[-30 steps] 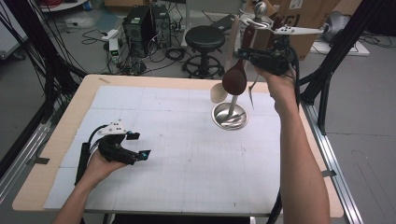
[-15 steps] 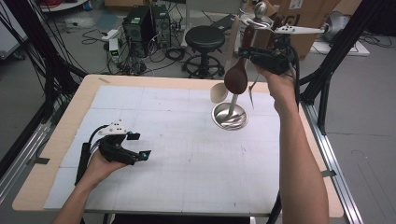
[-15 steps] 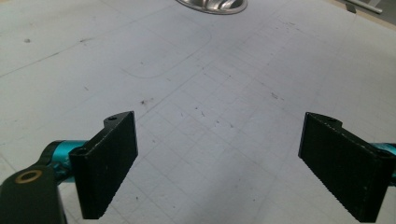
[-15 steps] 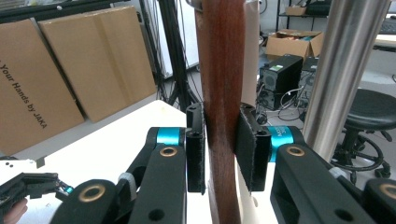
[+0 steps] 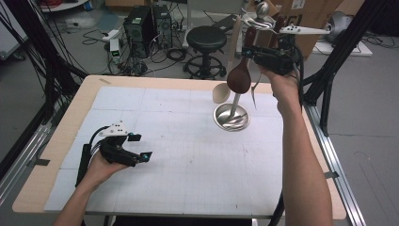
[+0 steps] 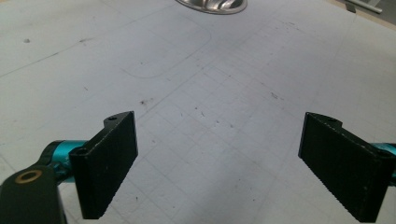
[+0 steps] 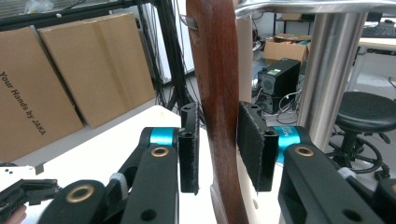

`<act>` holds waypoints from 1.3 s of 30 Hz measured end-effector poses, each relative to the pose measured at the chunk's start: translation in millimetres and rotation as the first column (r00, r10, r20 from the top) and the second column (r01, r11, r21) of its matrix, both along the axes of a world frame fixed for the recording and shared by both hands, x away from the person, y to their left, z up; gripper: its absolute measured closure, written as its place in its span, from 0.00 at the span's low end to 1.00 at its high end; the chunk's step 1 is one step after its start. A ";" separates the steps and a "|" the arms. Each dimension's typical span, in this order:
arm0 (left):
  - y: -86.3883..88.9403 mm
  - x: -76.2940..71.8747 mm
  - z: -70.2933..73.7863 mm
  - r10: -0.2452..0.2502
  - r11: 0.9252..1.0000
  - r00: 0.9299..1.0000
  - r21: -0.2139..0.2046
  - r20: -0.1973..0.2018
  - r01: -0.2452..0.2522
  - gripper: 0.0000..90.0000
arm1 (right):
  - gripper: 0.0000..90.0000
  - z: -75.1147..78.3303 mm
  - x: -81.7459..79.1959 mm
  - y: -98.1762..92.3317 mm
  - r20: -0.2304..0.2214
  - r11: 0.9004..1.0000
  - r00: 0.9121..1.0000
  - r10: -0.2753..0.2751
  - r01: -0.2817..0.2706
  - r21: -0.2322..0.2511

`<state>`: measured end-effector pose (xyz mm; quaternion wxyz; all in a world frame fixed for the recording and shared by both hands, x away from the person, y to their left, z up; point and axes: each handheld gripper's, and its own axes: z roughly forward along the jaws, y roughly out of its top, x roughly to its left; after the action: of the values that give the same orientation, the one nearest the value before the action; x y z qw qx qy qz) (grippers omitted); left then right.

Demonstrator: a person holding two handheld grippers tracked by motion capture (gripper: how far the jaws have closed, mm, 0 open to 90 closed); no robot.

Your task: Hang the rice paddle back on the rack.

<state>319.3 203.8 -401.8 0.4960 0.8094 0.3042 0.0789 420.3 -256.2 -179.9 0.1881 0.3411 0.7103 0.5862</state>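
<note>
- High view: dark wooden spoon [image 5: 239,75] hangs on the utensil stand [image 5: 230,117] at 1 o'clock on the table [image 5: 188,197].
- Right gripper [image 7: 218,149]: jaws have just been opening, handle between them, pads slack.
- Left gripper [image 5: 141,155]: released, idle at 8 o'clock.
- Advice: widen fully, then back straight off so the spoon is not knocked from its hook.
- Count: one dark spoon, one pale spoon [image 5: 220,92], one stand.

Dark brown wooden spoon [image 5: 239,75] hangs upright from the steel rack, bowl down, its handle [image 7: 217,107] standing between the right gripper [image 7: 217,149]'s jaws, a slight gap showing on each side
</note>
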 end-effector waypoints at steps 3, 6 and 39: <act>0.0 0.2 0.0 -0.003 1.000 1.000 0.004 0.002 0.003 0.14 | 0.74 0.4 -1.2 -0.4 0.003 1.000 1.000 0.000 0.000 -0.003; 0.1 0.1 0.2 -0.003 1.000 1.000 0.006 0.003 0.003 0.14 | 0.72 0.9 -2.7 -0.8 0.004 1.000 1.000 0.002 -0.002 -0.001; -1.4 1.0 -1.5 -0.009 1.000 1.000 0.029 0.004 0.009 0.14 | 0.67 -20.1 -28.3 -15.5 0.039 0.998 0.998 0.047 -0.049 0.048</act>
<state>320.3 202.4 -403.3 0.4850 0.8178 0.2984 0.0826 392.0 -271.8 -200.0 0.1790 0.3174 0.7001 0.6141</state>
